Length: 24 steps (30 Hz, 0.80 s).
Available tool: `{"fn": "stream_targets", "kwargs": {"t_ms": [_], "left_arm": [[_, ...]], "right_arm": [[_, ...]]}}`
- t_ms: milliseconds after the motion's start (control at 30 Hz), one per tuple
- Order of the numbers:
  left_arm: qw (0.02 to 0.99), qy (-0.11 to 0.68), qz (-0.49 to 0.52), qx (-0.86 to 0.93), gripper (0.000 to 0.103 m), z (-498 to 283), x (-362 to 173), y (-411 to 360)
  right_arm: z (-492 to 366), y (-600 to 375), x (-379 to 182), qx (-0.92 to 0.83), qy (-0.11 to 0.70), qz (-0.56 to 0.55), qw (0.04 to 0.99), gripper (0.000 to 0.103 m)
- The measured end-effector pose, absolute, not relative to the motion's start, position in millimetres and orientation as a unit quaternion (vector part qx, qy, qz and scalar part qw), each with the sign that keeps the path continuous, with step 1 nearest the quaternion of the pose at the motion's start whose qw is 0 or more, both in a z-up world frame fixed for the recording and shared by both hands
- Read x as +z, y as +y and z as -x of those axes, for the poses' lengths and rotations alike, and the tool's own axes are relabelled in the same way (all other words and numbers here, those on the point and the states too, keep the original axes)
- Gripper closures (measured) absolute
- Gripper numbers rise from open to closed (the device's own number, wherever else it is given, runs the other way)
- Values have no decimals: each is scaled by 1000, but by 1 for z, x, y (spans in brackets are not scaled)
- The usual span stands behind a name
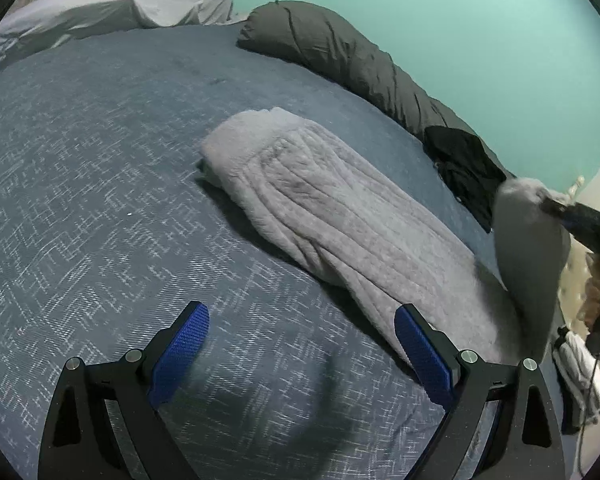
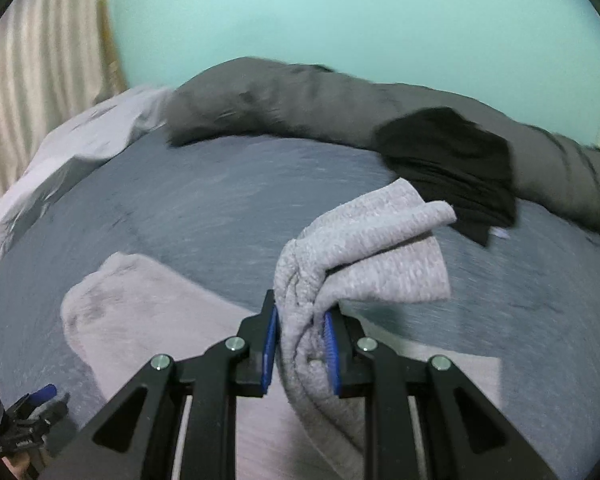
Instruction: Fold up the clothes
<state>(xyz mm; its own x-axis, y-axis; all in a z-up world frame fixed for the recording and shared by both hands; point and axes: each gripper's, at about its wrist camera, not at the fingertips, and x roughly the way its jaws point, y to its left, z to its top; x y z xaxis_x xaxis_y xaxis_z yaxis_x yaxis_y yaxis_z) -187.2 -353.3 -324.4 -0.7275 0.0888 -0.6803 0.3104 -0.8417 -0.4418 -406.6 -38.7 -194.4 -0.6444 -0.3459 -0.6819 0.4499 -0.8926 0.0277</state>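
Note:
A light grey fleece garment (image 1: 320,208) lies lengthwise on the blue bed cover (image 1: 80,168), partly folded into a long strip. My left gripper (image 1: 300,316) is open and empty, low over the cover just left of the garment's near end. My right gripper (image 2: 300,320) is shut on one end of the grey garment (image 2: 364,248) and holds it lifted above the bed; the rest of the garment (image 2: 132,304) lies below to the left. In the left wrist view the right gripper (image 1: 556,208) shows at the right with the raised end hanging from it.
A dark grey rolled duvet (image 1: 340,52) runs along the teal wall (image 1: 460,40). A black garment (image 1: 464,164) lies against it, also in the right wrist view (image 2: 452,160). White bedding (image 1: 100,8) sits at the far left. Clutter (image 1: 580,380) lies beside the bed at right.

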Motion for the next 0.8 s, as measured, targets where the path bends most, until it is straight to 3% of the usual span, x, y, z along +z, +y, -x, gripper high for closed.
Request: {"fn": "stream_targets", "kwargs": {"t_ms": [233, 467, 800], "left_arm": [[70, 293, -360, -883, 7, 186, -327, -368], [68, 304, -357, -881, 7, 185, -328, -372], [69, 311, -352, -880, 7, 185, -328, -376]], "right_arm": [[394, -146, -238, -863, 134, -406, 269, 82], [379, -185, -265, -809, 71, -446, 377, 72], [389, -105, -248, -855, 37, -421, 299, 65]]}}
